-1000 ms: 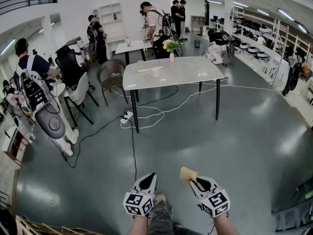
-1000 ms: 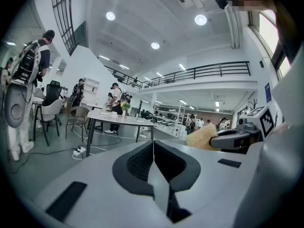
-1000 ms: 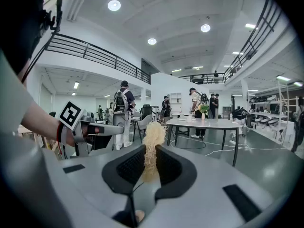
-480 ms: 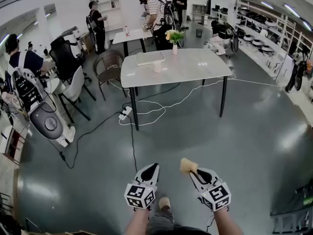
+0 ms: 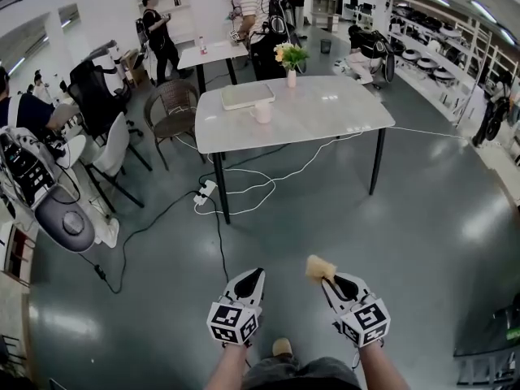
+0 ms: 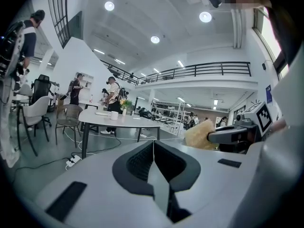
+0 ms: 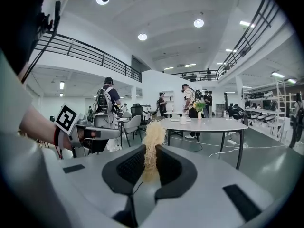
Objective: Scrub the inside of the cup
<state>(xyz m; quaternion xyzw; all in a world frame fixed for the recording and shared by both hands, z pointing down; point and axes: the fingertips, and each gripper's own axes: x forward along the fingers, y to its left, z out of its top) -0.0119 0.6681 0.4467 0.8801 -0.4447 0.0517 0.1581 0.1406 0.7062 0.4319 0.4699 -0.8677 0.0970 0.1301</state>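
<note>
— Now, surroundings first: what is recorded betw. the grippers and the table [image 5: 325, 116]?
— Open grey floor [image 5: 341, 218] is noted there. It is crossed by white cables [image 5: 268, 181], and a power strip [image 5: 205, 192] lies near the table's front-left leg. A wicker chair [image 5: 175, 114] is set at the table's left end, w/ more chairs further left. Several persons are seen at the back, by a second table.
— And on the tabletop?
— Three items are logged: a flat white tray-like item [image 5: 248, 96], a vase w/ flowers [image 5: 290, 62] and the cup [image 5: 261, 112]. The cup is placed just in front of the tray, toward the top's left half, and is well apart from both grippers.
— Cup's condition?
— It is recorded as white and upright. It is seen small in every view, so the inside can't be assessed.
— Grippers?
— The left gripper [image 5: 253, 276] is found w/ jaws pressed together and nothing betw. them. The right gripper [image 5: 328, 280] is clamped on a yellow sponge [image 5: 319, 266], which sticks out past the tips. Both are held low over the floor, side by side, pointed toward the table.
</note>
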